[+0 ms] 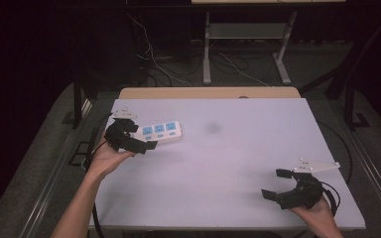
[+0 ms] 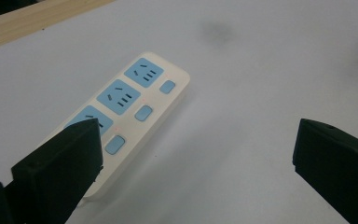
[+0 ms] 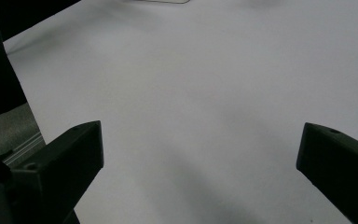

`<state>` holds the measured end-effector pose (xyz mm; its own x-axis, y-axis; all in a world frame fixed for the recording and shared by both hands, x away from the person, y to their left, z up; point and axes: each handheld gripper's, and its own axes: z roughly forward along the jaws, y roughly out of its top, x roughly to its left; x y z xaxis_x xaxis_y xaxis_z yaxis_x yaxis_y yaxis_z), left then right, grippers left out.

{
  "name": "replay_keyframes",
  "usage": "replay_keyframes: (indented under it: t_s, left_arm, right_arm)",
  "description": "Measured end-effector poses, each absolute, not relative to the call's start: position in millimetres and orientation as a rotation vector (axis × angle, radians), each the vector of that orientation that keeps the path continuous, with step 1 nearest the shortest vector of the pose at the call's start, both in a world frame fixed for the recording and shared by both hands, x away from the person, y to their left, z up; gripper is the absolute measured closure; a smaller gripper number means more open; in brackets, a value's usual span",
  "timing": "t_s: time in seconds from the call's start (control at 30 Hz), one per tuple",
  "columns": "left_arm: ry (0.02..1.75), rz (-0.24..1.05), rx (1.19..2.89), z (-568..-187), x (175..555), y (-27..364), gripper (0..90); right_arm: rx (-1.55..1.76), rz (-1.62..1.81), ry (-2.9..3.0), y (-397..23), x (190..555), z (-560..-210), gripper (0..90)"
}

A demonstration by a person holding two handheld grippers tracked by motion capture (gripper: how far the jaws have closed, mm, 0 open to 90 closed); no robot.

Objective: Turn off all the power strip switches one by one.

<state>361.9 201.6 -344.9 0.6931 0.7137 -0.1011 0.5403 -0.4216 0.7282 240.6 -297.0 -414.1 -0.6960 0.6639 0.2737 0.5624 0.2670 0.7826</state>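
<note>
The person's left forearm comes in nearest the camera, carrying the left gripper with its jaws spread wide and grasping nothing; just beyond it, near the table's left edge, lies the white power strip, flat, its three blue sockets facing up; one jaw hangs over its near end, so I judge the grip not yet begun; the middle of the table is open room; far right, near the front corner, the right gripper hovers released, well apart from the strip.
</note>
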Motion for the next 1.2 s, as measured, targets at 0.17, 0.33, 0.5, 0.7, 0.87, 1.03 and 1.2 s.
replay_keyframes:
  t_s: [0.17,0.33,0.5,0.7,0.87,1.03,1.2]
  left_arm:
    - [0.972,0.295,2.131,-345,370,204,1.4]
    - [0.996,0.295,2.132,-346,380,207,3.2]
    - [1.014,0.297,2.124,-347,388,210,10.2]
    - [1.032,0.309,2.116,-349,395,213,34.9]
    - [1.074,0.323,2.115,-354,401,215,64.1]
    - [1.106,0.323,2.098,-358,407,218,74.6]
    - [1.123,0.308,2.096,-362,411,221,83.9]
  right_arm:
    - [1.169,1.410,2.418,-297,241,-414,0.5]
    - [1.172,1.411,2.413,-299,241,-414,0.5]
    - [1.175,1.406,2.411,-300,241,-414,0.5]
    - [1.169,1.386,2.423,-299,241,-414,0.4]
    - [1.167,1.382,2.421,-300,241,-414,0.4]
    - [1.168,1.380,2.421,-300,241,-414,0.5]
    - [1.171,1.378,2.419,-300,241,-414,0.5]
